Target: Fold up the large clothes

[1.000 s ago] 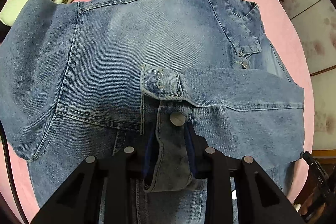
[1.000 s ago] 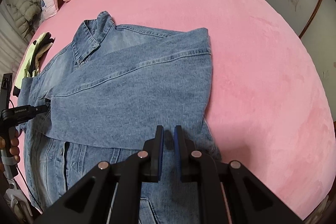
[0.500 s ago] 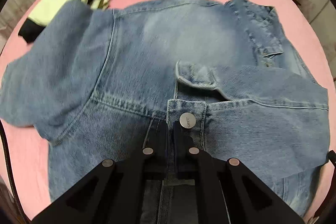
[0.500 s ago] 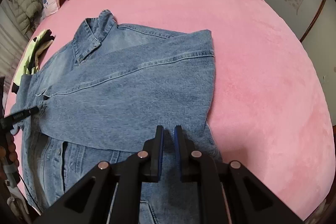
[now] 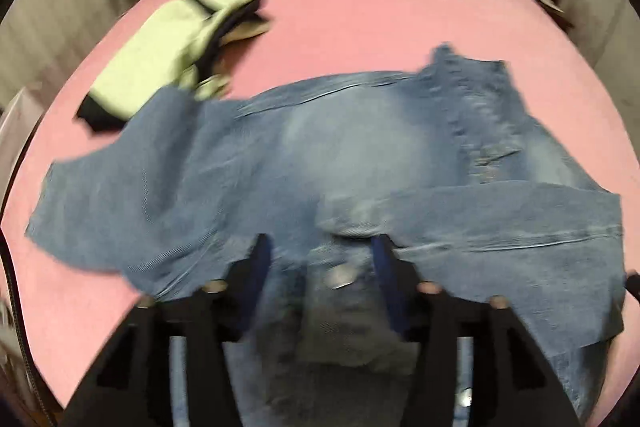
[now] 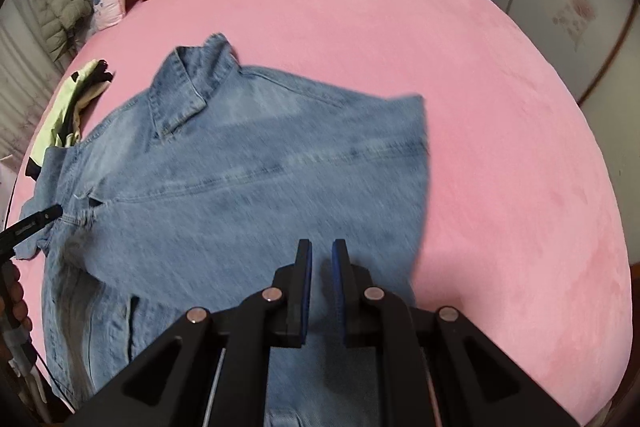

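Two tongs, one denim jacket point(image 6: 248, 187), spread flat on the pink bed point(image 6: 480, 107).

Left tongs point(image 5: 320, 259): jaws spread wide, straddling the cuff with its metal button point(image 5: 338, 277), gripping nothing.
Right tongs point(image 6: 322, 259): jaws nearly pressed together, a slim gap showing, nothing between, hovering over the hem area.
Just ahead of the left tongs: one sleeve, laid across the body.
Farther: collar point(image 6: 188, 87).
Beyond, to the left: pale green garment point(image 5: 168, 55).

Advice: smooth the crossed sleeve before folding the other side; pinch seams, not loose cloth.
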`<state>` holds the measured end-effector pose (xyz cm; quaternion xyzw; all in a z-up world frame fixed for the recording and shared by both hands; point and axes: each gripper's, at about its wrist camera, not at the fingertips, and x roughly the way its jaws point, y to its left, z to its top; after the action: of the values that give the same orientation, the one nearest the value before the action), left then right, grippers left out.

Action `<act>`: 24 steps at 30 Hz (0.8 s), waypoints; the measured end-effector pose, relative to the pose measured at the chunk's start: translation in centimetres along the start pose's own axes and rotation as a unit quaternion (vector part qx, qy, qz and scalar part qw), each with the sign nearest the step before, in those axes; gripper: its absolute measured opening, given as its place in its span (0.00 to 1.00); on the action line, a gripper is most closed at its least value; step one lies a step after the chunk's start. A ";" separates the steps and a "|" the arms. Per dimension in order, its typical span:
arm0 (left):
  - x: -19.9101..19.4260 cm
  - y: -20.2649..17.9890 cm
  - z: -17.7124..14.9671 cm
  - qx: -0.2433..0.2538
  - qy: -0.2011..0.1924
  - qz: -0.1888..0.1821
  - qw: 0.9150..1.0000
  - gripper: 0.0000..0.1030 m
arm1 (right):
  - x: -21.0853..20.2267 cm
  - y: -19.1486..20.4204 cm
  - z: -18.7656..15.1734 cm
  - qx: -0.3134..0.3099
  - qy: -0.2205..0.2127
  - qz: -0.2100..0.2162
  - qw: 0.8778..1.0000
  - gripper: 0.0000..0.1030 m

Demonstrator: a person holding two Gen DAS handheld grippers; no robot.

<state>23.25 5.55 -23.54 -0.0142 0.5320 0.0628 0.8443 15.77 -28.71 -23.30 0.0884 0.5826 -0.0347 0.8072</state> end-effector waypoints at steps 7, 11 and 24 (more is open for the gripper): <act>5.5 -5.9 1.3 0.018 0.058 -0.027 0.998 0.55 | 4.9 4.9 4.0 -0.080 -0.001 -0.001 0.997 0.09; 8.1 -6.0 1.4 0.004 0.079 -0.019 0.997 0.55 | 8.4 3.1 5.9 -0.081 0.017 -0.039 0.996 0.09; 8.5 -7.1 1.8 0.045 0.091 -0.030 0.994 0.57 | 6.7 -8.9 7.0 0.041 0.023 -0.056 0.997 0.00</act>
<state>29.35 -0.51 -30.72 0.0025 0.6081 0.0121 0.7938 23.08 -38.45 -28.43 0.0894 0.6034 -0.1015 0.7859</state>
